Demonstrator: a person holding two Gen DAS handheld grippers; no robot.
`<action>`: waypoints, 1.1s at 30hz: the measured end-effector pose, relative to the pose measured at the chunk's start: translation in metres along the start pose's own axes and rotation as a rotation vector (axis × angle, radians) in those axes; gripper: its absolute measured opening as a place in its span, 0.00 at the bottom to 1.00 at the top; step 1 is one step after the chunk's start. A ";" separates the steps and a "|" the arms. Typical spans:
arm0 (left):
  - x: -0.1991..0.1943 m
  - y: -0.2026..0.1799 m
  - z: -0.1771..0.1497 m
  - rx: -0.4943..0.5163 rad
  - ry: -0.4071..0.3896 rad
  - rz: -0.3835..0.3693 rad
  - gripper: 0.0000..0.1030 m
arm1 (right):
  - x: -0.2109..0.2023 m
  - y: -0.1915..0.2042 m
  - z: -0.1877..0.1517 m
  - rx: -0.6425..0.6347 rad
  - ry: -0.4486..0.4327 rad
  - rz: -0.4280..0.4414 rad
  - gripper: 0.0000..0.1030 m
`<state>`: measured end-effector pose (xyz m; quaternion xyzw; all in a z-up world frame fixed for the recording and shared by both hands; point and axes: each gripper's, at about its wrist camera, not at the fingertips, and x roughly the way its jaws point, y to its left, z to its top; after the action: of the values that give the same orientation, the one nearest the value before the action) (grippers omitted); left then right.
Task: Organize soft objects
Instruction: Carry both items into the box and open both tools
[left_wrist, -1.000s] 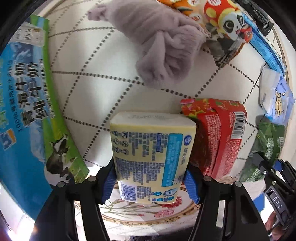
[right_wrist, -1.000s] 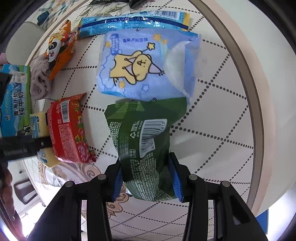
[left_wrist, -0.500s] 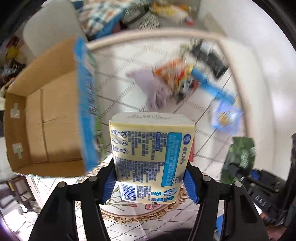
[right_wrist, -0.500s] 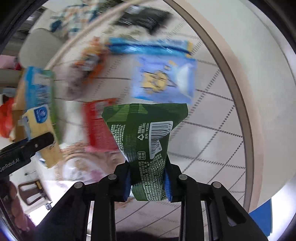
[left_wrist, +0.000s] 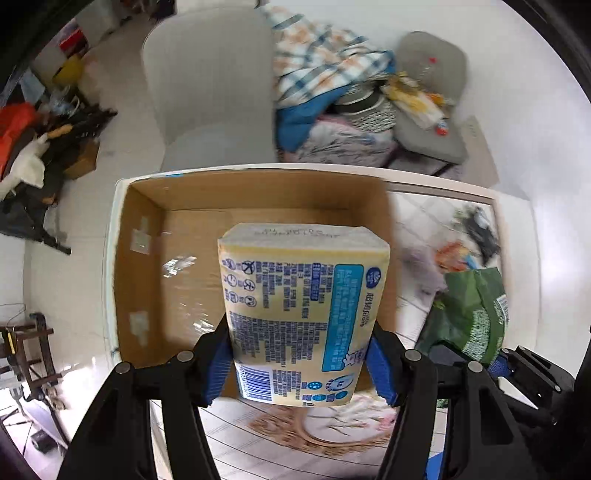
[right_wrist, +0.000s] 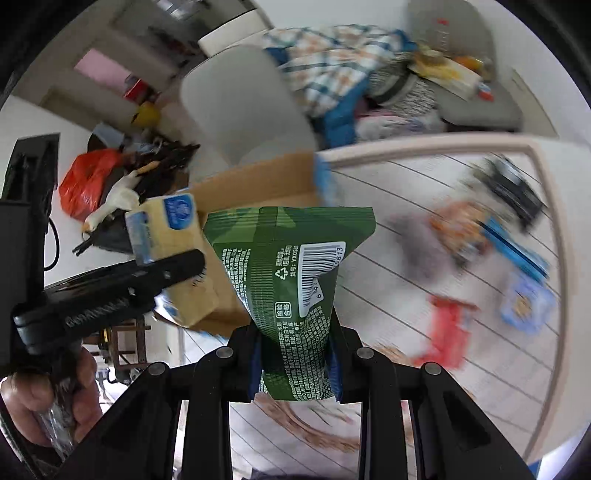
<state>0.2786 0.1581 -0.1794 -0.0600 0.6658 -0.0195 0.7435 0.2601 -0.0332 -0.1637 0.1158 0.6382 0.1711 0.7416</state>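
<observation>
Straight ahead of the left camera, the left tongs (left_wrist: 301, 360) are clamped on a yellow tissue pack (left_wrist: 303, 314). The blue pads squeeze its two sides. The pack is up in the air, right over an open cardboard box (left_wrist: 177, 266). The box sits at the far end of the table (left_wrist: 332, 435). The part of the box floor that shows has only tape on it; the pack hides the rest. So I think nothing soft is in it yet, and the sorting has only just begun. On the right side of this view the green bag (left_wrist: 474, 314) shows too, held up near the pack.

Over in the right camera, the right tongs (right_wrist: 295, 363) are shut tight on the bottom of the green bag (right_wrist: 291, 280). The bag stands up in the air above the table (right_wrist: 443, 398). The cardboard box (right_wrist: 266, 181) is behind it and to the left. The left tongs (right_wrist: 136, 280) and the yellow tissue pack (right_wrist: 166, 240) show on the left, by the box. More things lie on the table to the right: a red pack (right_wrist: 447, 332), a light blue pack (right_wrist: 526, 306) and some others too blurry to name. These are left to sort. I think the yellow pack will drop in first, then the green bag.
</observation>
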 end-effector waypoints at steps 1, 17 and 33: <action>0.012 0.015 0.010 -0.020 0.020 -0.006 0.59 | 0.017 0.013 0.009 -0.009 0.013 -0.013 0.29; 0.166 0.074 0.061 -0.041 0.291 -0.086 0.59 | 0.212 0.043 0.062 -0.016 0.184 -0.185 0.29; 0.113 0.086 0.046 -0.054 0.189 -0.050 0.98 | 0.209 0.044 0.065 -0.018 0.178 -0.212 0.68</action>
<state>0.3324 0.2340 -0.2956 -0.0947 0.7314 -0.0257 0.6749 0.3461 0.0940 -0.3263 0.0255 0.7086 0.1073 0.6969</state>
